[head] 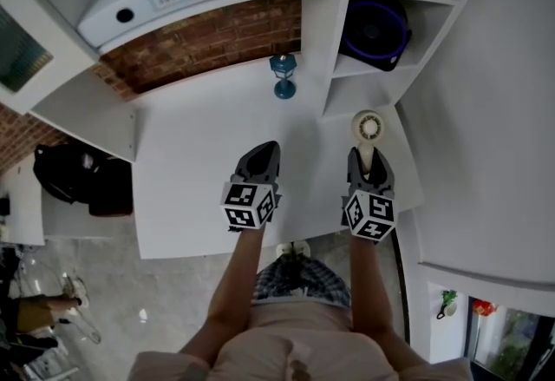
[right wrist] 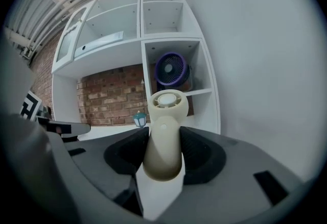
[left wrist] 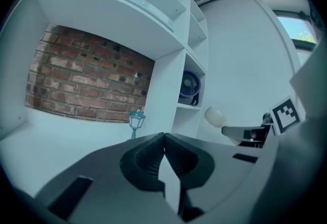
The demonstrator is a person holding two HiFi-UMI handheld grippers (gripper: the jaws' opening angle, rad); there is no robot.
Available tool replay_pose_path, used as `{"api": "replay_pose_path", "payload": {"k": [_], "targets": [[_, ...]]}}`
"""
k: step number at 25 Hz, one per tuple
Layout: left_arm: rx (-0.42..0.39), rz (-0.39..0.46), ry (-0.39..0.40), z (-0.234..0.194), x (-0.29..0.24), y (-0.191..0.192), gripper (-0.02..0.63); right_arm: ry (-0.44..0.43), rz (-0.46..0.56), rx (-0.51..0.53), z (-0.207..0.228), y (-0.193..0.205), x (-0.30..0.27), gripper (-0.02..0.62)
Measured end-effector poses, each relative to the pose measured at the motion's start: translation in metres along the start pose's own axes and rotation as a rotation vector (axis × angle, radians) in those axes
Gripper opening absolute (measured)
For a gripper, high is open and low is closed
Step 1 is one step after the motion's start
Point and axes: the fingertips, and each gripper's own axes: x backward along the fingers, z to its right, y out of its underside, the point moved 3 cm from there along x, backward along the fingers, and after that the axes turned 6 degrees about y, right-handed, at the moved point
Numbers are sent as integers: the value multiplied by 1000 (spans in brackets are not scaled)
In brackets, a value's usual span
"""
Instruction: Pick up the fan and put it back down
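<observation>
The left tongs (left wrist: pixel 163 141) are shut, tip to tip, with nothing between them. They hang over the tabletop (head: pixel 199 162), well to the left of the right tongs (right wrist: pixel 164 139).

The right tongs stand partly open and are clamped on the handle of the cream handheld fan (head: pixel 367 134), one pad on each side. The grip sits toward the butt end, so most of the fan sticks out past the tips. I cannot tell whether the fan already rests on the tabletop under the tongs or hangs just above it.

**Risks**
- The handle is smooth, round and tapered, so it could slide or twist between the pads.
- With the head so far ahead of the grip, its weight could make the fan droop.
- If the tongs open while the fan is off the surface, it would drop and might roll on its round body.
- The head lies close to the foot of the shelf unit (head: pixel 323 49), so a push forward could knock it there.

**Direction**
The fan's long axis runs straight along the right tongs, handle toward the person and head away. Its round face is turned upward.

Farther ahead, between the two tongs, stands a small blue lantern (head: pixel 284 75) before the brick wall (head: pixel 199 49). Beyond the right tongs, a purple fan (head: pixel 375 32) sits in a shelf compartment.
</observation>
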Motion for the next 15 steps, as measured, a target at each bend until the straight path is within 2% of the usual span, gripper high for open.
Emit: {"api": "replay_pose_path", "payload": {"k": [15], "targets": [[84,-146,10,-8,-34,87,28,40,-308,2,19,114,-34,204]]}}
